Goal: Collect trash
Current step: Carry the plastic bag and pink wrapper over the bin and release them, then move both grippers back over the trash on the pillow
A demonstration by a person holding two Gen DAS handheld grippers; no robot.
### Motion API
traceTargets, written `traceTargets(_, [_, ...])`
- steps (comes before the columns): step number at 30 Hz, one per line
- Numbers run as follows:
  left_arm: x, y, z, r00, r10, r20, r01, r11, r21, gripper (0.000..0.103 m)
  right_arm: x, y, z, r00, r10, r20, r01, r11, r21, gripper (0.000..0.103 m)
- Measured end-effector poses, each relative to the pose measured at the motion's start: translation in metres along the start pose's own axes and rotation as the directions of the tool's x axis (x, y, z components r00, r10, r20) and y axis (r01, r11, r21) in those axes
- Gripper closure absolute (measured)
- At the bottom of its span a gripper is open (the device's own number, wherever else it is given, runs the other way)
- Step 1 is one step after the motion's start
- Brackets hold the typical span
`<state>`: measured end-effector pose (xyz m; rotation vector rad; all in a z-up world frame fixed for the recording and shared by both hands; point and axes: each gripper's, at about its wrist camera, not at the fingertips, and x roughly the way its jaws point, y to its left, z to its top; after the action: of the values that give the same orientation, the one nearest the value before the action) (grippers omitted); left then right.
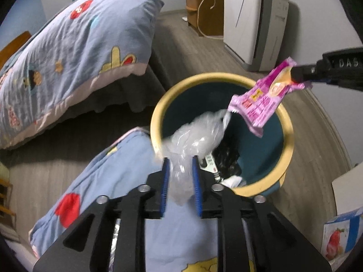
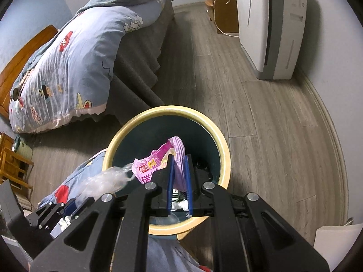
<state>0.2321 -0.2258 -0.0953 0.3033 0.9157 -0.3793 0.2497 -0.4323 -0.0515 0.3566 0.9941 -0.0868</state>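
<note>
A round bin with a cream rim [image 1: 158, 104] and a dark teal inside stands on the floor, with trash at its bottom. My left gripper [image 1: 180, 158] hangs over the bin's near edge. Its blue pads stand apart, and a crumpled clear plastic bag [image 1: 197, 133], blurred, lies loosely between them and reaches over the bin. My right gripper [image 1: 295, 74] comes in from the right, shut on a pink snack wrapper [image 1: 261, 104] that dangles over the opening. In the right wrist view that gripper [image 2: 179, 156] pinches the wrapper [image 2: 158, 161] above the bin [image 2: 224, 154], with the clear bag [image 2: 106, 179] to its left.
A bed with a blue cartoon quilt [image 1: 79, 52] lies to the left, and a corner of quilt [image 1: 118, 165] touches the bin. A white air purifier [image 1: 249, 22] and a wooden cabinet [image 1: 204, 6] stand by the far wall. A strawberry-printed box [image 1: 338, 238] sits at the lower right.
</note>
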Motion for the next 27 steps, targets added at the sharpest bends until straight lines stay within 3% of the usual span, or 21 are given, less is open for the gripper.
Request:
traceTargets(2, [-0.003, 0.001, 0.001, 1.000, -0.007, 0.023, 0.007, 1.000, -0.011, 0.051, 0.002, -0.002, 0.000, 1.000, 0.001, -0.006, -0.001, 1.000, 0.005, 0.090])
traceTargets(9, [-0.006, 0.001, -0.003, 1.000, 0.010, 0.025, -0.010, 1.000, -0.009, 0.043, 0.000, 0.000, 0.002, 1.000, 0.015, 0.000, -0.015, 1.000, 0.010, 0.087])
traceTargets(12, [-0.013, 0.005, -0.008, 0.999, 0.010, 0.040, -0.009, 1.000, -0.022, 0.036, -0.004, 0.002, 0.002, 1.000, 0.013, 0.013, -0.013, 1.000, 0.007, 0.067])
traceTargets(14, [-0.019, 0.010, -0.011, 0.999, 0.007, 0.048, -0.005, 0.999, -0.044, 0.029, -0.006, 0.002, 0.003, 1.000, 0.014, 0.019, -0.014, 1.000, 0.011, 0.058])
traceTargets(17, [-0.028, 0.017, -0.014, 0.998, 0.007, 0.059, -0.003, 0.997, -0.071, 0.023, -0.011, 0.006, 0.005, 0.999, 0.018, 0.036, -0.018, 1.000, 0.007, 0.037])
traceTargets(19, [-0.040, 0.024, -0.018, 0.997, 0.009, 0.071, -0.002, 0.996, -0.094, 0.019, -0.016, 0.011, 0.006, 0.998, 0.023, 0.053, -0.023, 1.000, -0.001, 0.018])
traceTargets(22, [-0.061, 0.040, -0.025, 0.996, 0.013, 0.093, -0.001, 0.992, -0.129, 0.017, -0.022, 0.021, 0.007, 0.997, 0.021, 0.079, -0.019, 0.999, -0.032, 0.007])
traceTargets(27, [-0.105, 0.079, -0.045, 0.991, 0.070, 0.116, -0.047, 0.980, -0.191, 0.014, -0.028, 0.041, 0.007, 0.996, 0.030, 0.090, -0.023, 0.997, -0.076, 0.006])
